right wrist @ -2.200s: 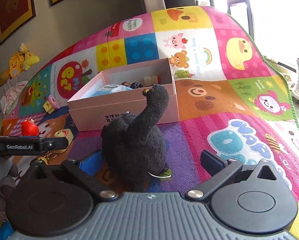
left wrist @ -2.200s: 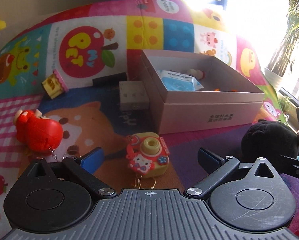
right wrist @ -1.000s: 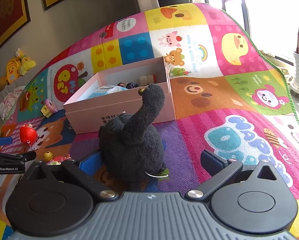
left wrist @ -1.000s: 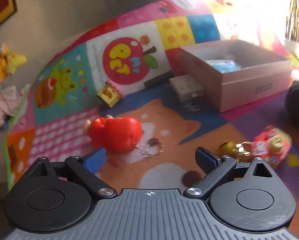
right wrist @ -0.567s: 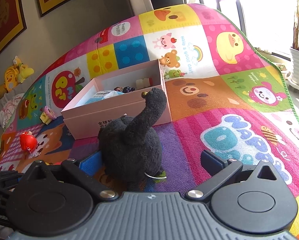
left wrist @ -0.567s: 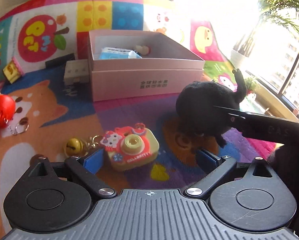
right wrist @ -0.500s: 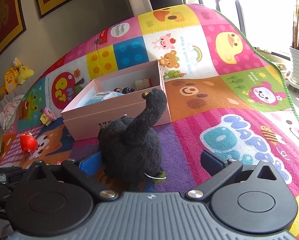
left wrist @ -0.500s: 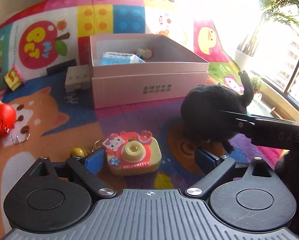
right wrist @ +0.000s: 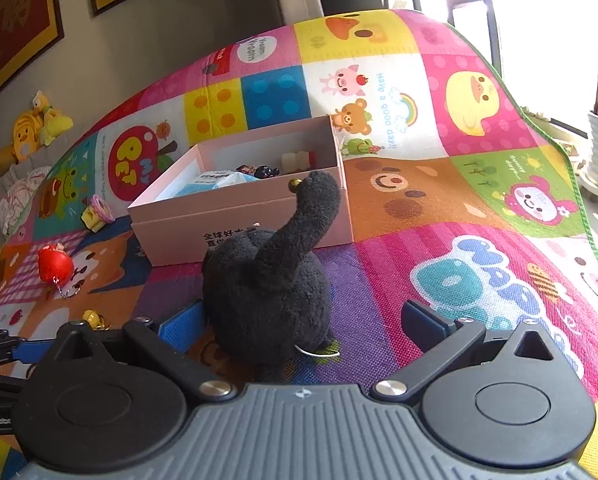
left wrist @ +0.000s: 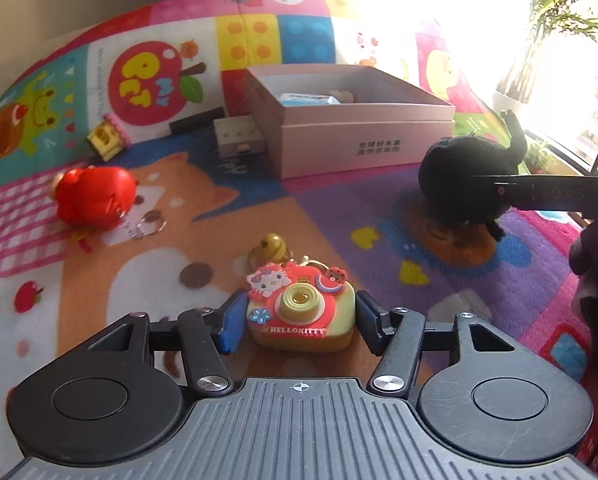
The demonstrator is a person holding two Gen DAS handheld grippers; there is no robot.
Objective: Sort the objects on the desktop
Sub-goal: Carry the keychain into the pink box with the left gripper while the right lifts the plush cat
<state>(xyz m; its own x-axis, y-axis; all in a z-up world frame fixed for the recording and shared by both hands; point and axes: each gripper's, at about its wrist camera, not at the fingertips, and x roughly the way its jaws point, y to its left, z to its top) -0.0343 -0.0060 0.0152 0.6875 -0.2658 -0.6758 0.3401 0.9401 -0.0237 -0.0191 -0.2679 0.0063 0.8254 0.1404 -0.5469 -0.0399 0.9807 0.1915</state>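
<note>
Left gripper [left wrist: 299,322] is closing its jaws around the camera charm [left wrist: 301,311], whose sides lie between the blue pads and look touched by both, so the pick is nearly made but the charm is not yet lifted off the mat [left wrist: 99,292]. In this left wrist view the charm sits near the mat's near edge with a gold bell [left wrist: 272,245] just behind it; the pink box [left wrist: 363,140] stands toward the far edge and already holds a blue packet [left wrist: 305,99] and a small white toy. Left to sort outside it are the red toy [left wrist: 95,196] with its key ring, the yellow house [left wrist: 107,140], a beige block [left wrist: 239,136] touching the box's left wall, and the black plush [left wrist: 467,184]. In the right wrist view the right gripper [right wrist: 299,328] hangs wide, its left pad just beside the plush [right wrist: 267,292] and its right pad well clear, gripping nothing. The box [right wrist: 239,220] behind the plush shows a few small items inside. By my judgement the sorting is under half done: a few things boxed, about six to go.
</note>
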